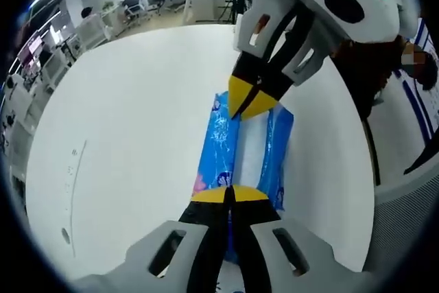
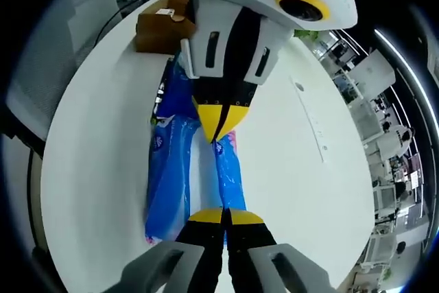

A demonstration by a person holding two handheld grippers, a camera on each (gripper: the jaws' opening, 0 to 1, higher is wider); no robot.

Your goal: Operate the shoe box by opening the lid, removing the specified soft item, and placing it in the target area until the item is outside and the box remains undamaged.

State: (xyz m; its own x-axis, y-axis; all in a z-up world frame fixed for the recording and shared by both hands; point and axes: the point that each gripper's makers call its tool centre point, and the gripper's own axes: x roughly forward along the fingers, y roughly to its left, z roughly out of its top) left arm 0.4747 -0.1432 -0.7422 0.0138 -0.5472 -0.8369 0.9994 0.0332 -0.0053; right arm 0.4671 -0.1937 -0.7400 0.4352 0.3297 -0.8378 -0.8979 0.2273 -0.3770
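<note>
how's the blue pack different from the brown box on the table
The blue pack is a soft, glossy plastic wrap with a pale middle strip; the brown box is stiff plain cardboard. The pack lies long and flat near the right gripper, pinched at each end by it and the left gripper; the box stands beyond the pack's far end, near the table's edge, touched by neither. Both rest on the white table.

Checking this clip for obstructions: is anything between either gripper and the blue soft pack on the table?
Nothing visible. The left gripper and the right gripper are each shut on an end of the blue soft pack, which lies on the white table, outside the brown box.
</note>
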